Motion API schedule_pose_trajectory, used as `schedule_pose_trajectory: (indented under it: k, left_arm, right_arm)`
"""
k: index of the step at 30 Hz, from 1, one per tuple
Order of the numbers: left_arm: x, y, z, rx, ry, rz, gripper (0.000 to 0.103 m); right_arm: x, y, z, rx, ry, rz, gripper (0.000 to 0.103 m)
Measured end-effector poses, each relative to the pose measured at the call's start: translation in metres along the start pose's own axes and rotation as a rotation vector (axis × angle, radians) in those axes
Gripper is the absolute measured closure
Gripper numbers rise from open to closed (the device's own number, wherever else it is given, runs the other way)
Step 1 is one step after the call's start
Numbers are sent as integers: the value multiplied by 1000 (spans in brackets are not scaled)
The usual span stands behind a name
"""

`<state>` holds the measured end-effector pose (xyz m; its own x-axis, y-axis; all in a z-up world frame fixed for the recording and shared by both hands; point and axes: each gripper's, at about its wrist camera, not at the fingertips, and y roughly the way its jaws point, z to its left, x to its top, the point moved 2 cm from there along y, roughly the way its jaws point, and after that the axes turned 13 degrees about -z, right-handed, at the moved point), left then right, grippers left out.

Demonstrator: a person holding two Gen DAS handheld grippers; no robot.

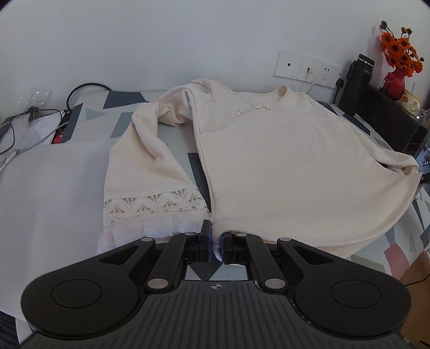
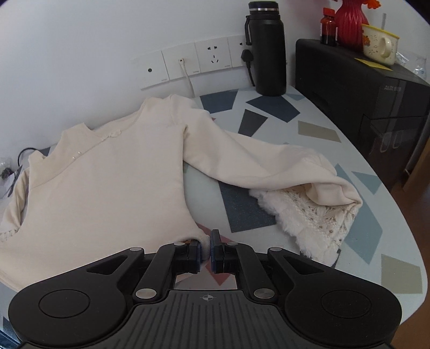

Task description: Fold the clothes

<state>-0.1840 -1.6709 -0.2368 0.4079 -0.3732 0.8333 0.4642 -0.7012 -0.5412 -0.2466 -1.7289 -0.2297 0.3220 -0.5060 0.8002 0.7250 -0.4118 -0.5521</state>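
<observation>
A cream top (image 1: 282, 161) lies face up across the patterned tabletop (image 2: 309, 128), its collar toward the wall. The left tongs (image 1: 215, 241) are clenched on the near left corner of its hem, and the right tongs (image 2: 205, 248) pinch the near right corner, the cloth bunched between the pads in both.

The tabletop curves away on the right, and the right sleeve (image 2: 268, 166) reaches out toward that rounded edge, its lace cuff (image 2: 317, 220) folded back close to the rim. Between that sleeve and the body of the top there is bare patterned surface. On the left, the other sleeve (image 1: 150, 166) bends down beside the body, its lace cuff just beside the left tongs, with a pale grey cloth (image 1: 51, 188) lying next to it.

At the back a black flask (image 2: 267, 48) stands by the wall sockets (image 2: 212, 56), well apart from the top. A black cabinet (image 2: 362, 88) flanks the right side, carrying a red vase (image 2: 348, 24), a small brown bottle (image 2: 328, 25) and a cream mug (image 2: 379, 47).

Only the left view shows the orange flowers (image 1: 400, 51) and a tangle of cables (image 1: 35, 120) at the far left.
</observation>
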Motion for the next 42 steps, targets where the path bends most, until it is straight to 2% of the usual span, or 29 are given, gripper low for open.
schedule_pose_trajectory:
  k: [3,8,18,21,35,42]
  left_arm:
    - [-8,-5,-4,-13,42,-1,96]
    - [-32,-9,-11,-25,111,30,96]
    - [-56,-30,1,-45,21,55,96]
    - [-60,-36,2,-53,38,54,96]
    - [-93,-51,-9,-50,165,96,95]
    - [-100,-59,-7,-42,120,89,95]
  right_arm:
    - [-8,-9,-5,4,27,-16,97]
    - [-36,-12,-2,-24,-38,34,97]
    - [-64,-27,-1,-28,-55,46,97]
    - [-70,-32,-5,-23,-21,60,97]
    - [-100,-45,-14,-30,-21,82,93]
    - [-107,-51,-10,-28,-30,78,92]
